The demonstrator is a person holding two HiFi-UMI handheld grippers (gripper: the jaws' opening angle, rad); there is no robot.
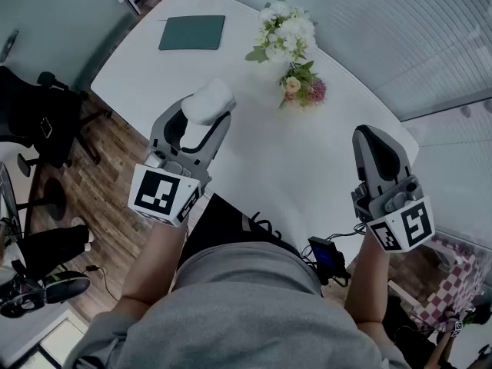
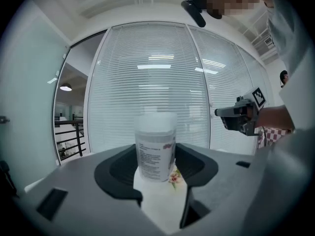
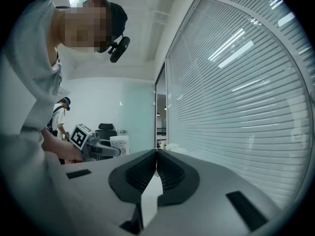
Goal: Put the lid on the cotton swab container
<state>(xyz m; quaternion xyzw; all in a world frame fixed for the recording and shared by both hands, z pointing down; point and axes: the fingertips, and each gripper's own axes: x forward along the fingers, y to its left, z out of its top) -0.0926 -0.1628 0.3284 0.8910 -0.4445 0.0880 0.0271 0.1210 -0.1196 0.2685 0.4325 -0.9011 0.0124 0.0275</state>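
Note:
The cotton swab container (image 1: 209, 101) is a white, frosted tub with a printed label (image 2: 156, 154). It stands upright between the jaws of my left gripper (image 1: 207, 120), which is shut on it above the near left edge of the white table (image 1: 307, 160). Its top looks capped in frosted white, but I cannot make out a separate lid. The right gripper view shows the same tub (image 3: 119, 144) carried off the table. My right gripper (image 1: 374, 141) hovers at the table's right side, jaws shut with nothing between them (image 3: 156, 163).
A bunch of white flowers (image 1: 286, 31) with a smaller pink posy (image 1: 304, 87) lies at the table's far side. A green notebook (image 1: 192, 32) lies far left. A black office chair (image 1: 38, 114) stands left of the table. A small black device (image 1: 327, 256) hangs at my waist.

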